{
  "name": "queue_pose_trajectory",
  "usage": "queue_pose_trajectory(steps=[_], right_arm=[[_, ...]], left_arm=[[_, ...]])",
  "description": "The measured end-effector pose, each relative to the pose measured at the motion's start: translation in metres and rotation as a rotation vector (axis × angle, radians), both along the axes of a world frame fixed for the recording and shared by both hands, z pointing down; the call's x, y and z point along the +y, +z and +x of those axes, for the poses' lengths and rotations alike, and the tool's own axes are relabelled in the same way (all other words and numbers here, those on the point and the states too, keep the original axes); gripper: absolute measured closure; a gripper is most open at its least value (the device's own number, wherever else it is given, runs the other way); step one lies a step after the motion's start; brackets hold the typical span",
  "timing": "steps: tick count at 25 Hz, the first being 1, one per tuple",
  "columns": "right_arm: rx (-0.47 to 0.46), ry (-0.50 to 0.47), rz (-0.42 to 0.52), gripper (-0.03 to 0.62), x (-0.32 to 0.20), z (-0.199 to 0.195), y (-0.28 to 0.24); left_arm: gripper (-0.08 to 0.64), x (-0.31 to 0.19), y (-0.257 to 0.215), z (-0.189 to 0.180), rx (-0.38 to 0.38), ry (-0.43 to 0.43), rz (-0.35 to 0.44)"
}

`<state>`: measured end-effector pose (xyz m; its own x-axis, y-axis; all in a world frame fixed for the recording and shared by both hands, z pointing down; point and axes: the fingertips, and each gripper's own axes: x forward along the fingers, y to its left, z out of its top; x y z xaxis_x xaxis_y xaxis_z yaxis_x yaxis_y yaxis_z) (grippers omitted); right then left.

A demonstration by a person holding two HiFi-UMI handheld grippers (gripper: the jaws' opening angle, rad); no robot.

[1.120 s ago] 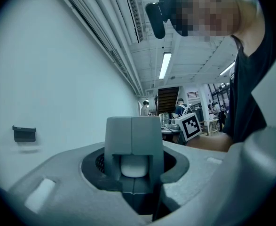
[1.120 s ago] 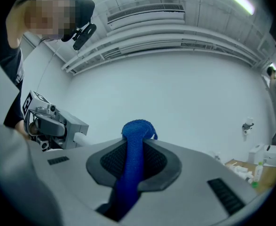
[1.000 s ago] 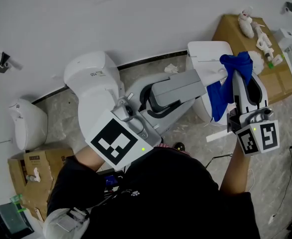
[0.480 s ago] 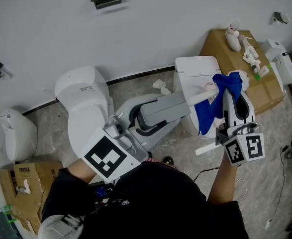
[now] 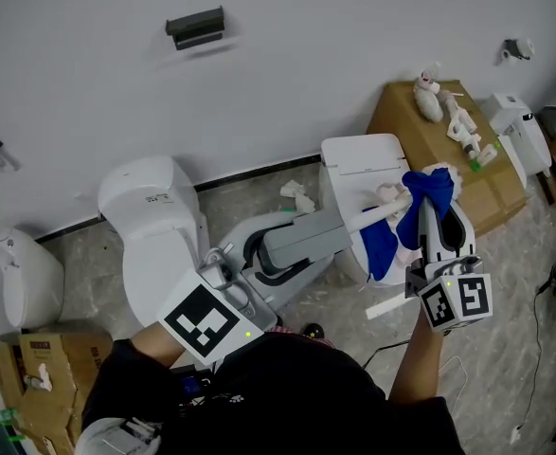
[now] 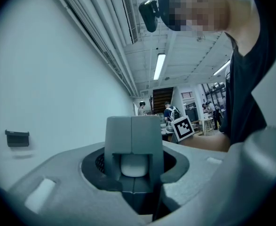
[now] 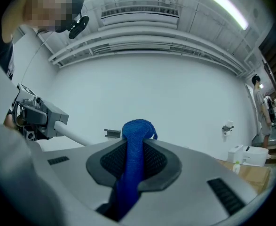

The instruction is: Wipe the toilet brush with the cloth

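The left tongs [image 5: 337, 222] are clenched on the white handle of the toilet brush [image 5: 380, 210], holding it roughly level in front of a white toilet [image 5: 353, 154]. The right tongs [image 5: 433, 197] are clamped on the blue cloth [image 5: 384, 243], which drapes over the brush's far end and hangs below the handle.

From my left gripper [image 5: 339, 227] the toilet brush [image 5: 382, 211] runs rightward to my right gripper [image 5: 427, 195], whose cloth [image 5: 384, 245] hangs over it, before a toilet tank [image 5: 353, 159]; a cardboard box [image 5: 405, 121] stands behind.
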<state>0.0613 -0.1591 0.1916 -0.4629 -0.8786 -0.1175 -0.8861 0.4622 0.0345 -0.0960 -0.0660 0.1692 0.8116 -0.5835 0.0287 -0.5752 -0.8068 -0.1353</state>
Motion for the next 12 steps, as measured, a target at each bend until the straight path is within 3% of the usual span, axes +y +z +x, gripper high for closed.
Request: queue_pose_trajectory(steps=[12], right_arm=[[-0.029,0.042,-0.010,0.526,0.004,0.015,0.005]], left_arm=[[0.397,0.003,0.003,0.008,-0.036,0.008,0.010]])
